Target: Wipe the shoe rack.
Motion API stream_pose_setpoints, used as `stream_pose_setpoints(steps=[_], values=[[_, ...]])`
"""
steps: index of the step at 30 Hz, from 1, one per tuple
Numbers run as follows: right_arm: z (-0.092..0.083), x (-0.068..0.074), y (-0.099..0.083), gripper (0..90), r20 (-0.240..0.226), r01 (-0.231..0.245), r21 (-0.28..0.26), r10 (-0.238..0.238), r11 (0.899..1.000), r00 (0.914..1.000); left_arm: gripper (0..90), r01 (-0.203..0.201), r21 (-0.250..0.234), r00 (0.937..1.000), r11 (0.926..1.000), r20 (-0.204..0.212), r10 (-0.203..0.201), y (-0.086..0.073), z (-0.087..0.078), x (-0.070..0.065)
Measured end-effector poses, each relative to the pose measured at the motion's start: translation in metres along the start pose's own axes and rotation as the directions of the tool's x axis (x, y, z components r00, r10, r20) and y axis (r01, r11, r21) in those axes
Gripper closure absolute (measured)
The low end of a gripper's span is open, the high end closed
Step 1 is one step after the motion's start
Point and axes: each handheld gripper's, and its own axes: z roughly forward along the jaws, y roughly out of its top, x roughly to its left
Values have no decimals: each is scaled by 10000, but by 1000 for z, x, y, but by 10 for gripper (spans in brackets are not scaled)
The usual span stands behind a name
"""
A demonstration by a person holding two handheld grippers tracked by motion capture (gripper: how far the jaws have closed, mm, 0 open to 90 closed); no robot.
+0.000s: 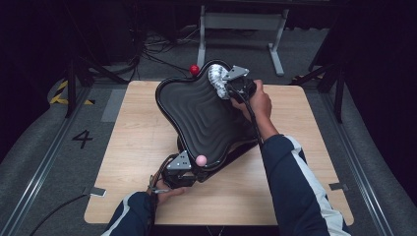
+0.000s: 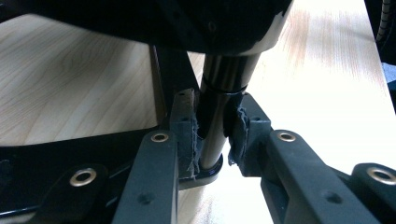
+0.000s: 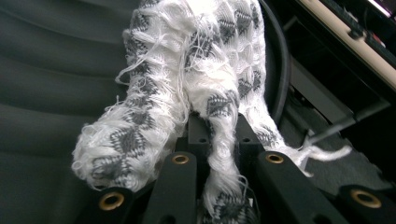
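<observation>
A black ribbed seat-like panel (image 1: 201, 118) stands tilted on the wooden table (image 1: 133, 147). My left gripper (image 1: 182, 172) is at its near lower edge. In the left gripper view it (image 2: 215, 135) is shut on a shiny dark metal post (image 2: 222, 93) under the panel (image 2: 224, 23). My right gripper (image 1: 231, 86) is at the panel's far upper corner, shut on a white-and-grey knitted cloth (image 1: 216, 78). The cloth (image 3: 177, 70) lies bunched against the ribbed surface (image 3: 46, 70), with a strand of it pinched at the right gripper (image 3: 219, 135).
A pink ball (image 1: 201, 160) sits at the panel's near edge by the left gripper. A red ball (image 1: 195, 69) shows past the table's far edge. A white metal frame (image 1: 241, 29) and cables stand on the floor behind. Bare tabletop lies left and right of the panel.
</observation>
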Motion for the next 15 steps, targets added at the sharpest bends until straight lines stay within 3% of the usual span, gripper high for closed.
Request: stream_pose_setpoints(steps=[3,6,10,15], values=[[2,-8,-1,820,233,-202,153,198,9997,9995,733,-27,7,10000,10000,0,27,0,0,0],[4,-12,-2,821,157,-302,201,299,9993,9994,733,20,-69,10000,10000,44,-20,0,0,1],[4,-11,1,820,200,-253,210,248,9995,9995,732,27,-32,10000,10000,79,-26,0,0,1],[1,-4,3,820,-158,-55,57,55,10000,9999,732,16,-30,10000,10000,85,-16,0,0,1]])
